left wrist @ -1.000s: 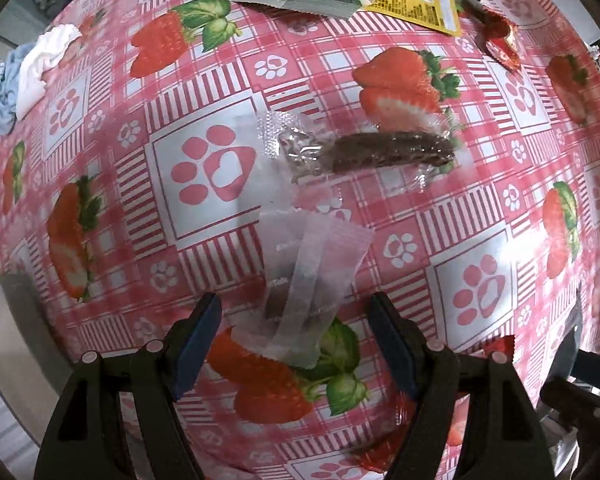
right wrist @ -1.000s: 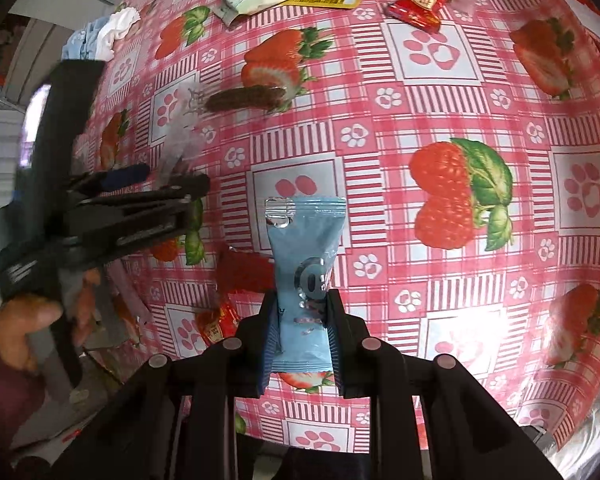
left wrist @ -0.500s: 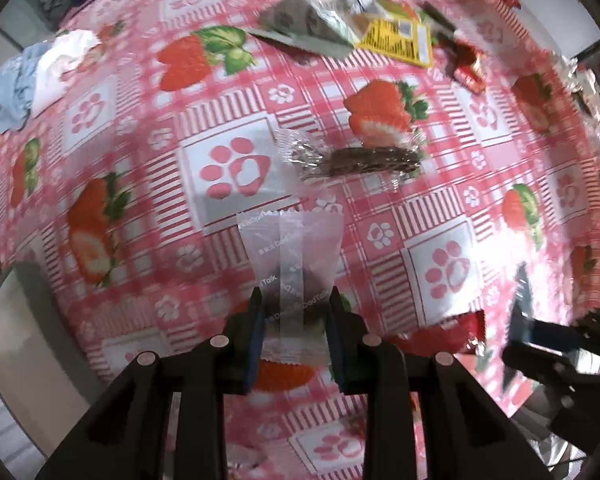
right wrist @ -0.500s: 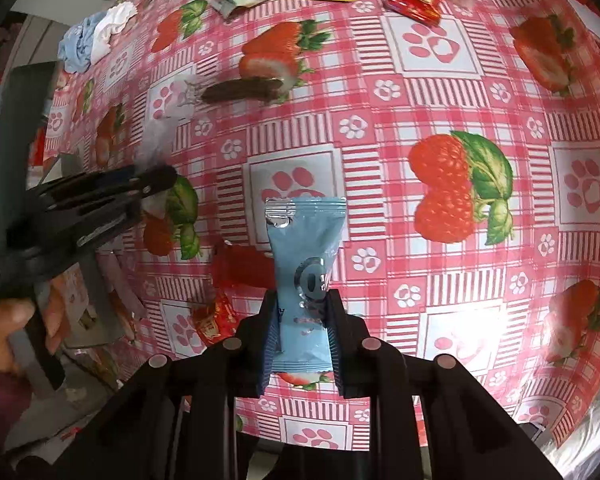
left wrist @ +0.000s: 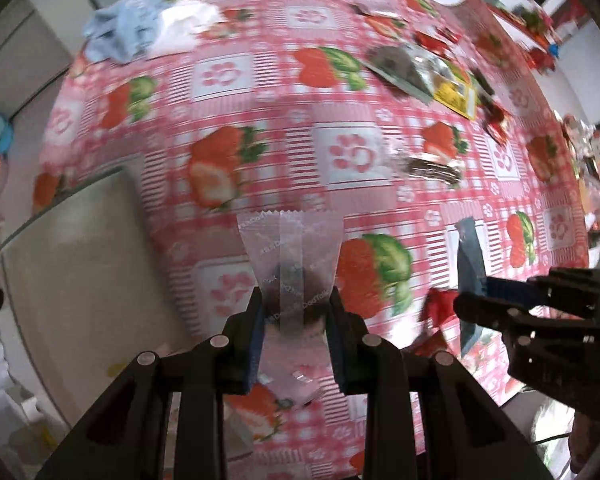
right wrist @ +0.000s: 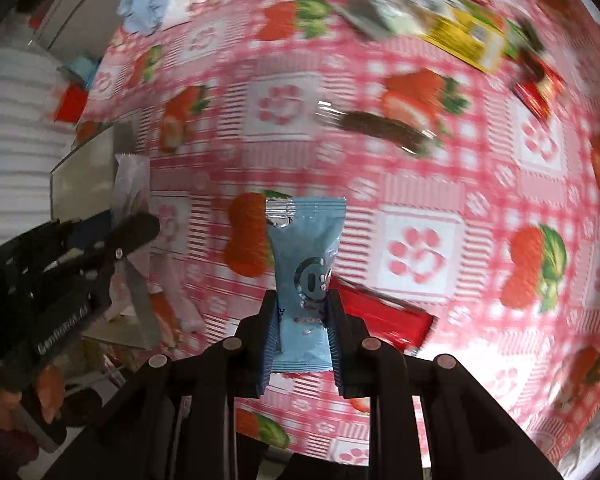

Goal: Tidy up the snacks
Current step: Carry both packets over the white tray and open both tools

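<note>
My left gripper (left wrist: 295, 312) is shut on a clear snack packet (left wrist: 290, 252) and holds it above the pink strawberry tablecloth (left wrist: 260, 92). My right gripper (right wrist: 302, 312) is shut on a light blue snack packet (right wrist: 306, 256), also lifted off the table. The right gripper also shows in the left wrist view (left wrist: 540, 304) at the right with the blue packet (left wrist: 470, 264). The left gripper shows in the right wrist view (right wrist: 112, 240) at the left with the clear packet (right wrist: 130, 180). A brown bar in clear wrap (left wrist: 432, 168) lies on the cloth; it also shows in the right wrist view (right wrist: 380, 128).
A grey flat tray or box (left wrist: 84, 256) sits at the table's left edge. A silver pouch (left wrist: 404, 68), a yellow packet (left wrist: 458, 94) and red sweets (left wrist: 496, 118) lie at the far side. A red packet (right wrist: 380, 316) lies under my right gripper. Blue and white cloths (left wrist: 148, 28) lie far left.
My left gripper closed on the clear packet, lifted it and swung left toward the grey tray. My right gripper, still holding the blue packet, also swung left. Both views are motion-blurred.
</note>
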Available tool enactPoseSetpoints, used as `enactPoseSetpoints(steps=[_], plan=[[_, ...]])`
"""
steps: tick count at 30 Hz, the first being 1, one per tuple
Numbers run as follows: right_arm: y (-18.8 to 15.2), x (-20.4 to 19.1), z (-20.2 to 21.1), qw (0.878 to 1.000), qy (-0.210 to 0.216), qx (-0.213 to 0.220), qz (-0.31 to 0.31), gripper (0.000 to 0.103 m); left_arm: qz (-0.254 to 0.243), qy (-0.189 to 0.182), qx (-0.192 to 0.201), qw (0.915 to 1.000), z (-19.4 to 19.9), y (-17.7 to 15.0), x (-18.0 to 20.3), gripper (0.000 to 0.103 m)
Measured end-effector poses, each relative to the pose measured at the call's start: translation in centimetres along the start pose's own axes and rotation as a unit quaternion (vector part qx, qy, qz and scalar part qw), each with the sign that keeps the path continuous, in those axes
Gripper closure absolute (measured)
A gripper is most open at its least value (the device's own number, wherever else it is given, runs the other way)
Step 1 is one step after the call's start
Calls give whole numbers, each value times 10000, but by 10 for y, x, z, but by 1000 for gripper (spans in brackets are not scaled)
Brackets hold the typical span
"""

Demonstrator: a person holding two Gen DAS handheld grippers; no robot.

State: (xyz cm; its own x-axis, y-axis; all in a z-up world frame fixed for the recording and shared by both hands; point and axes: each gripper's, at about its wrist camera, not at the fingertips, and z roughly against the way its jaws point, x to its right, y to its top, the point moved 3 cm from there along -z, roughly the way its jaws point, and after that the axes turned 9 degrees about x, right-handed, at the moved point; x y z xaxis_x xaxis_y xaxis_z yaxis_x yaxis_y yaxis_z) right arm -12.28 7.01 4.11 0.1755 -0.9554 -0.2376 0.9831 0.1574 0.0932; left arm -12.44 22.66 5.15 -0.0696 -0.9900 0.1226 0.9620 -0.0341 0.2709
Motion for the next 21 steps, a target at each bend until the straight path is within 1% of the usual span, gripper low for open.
enactPoseSetpoints(steps=[5,13,21], plan=[[13,-47,-8,9989,69,-15,465,79,412,77,119,9990,16,-10,-36,72],[17,-113,-23,9936,193,-125,1109,79,913,220,231,9953,34,-29,-87,72],[18,-173,-43,9855,309,-271,1647,79,1281,358,117,9910,34,-51,-127,72]])
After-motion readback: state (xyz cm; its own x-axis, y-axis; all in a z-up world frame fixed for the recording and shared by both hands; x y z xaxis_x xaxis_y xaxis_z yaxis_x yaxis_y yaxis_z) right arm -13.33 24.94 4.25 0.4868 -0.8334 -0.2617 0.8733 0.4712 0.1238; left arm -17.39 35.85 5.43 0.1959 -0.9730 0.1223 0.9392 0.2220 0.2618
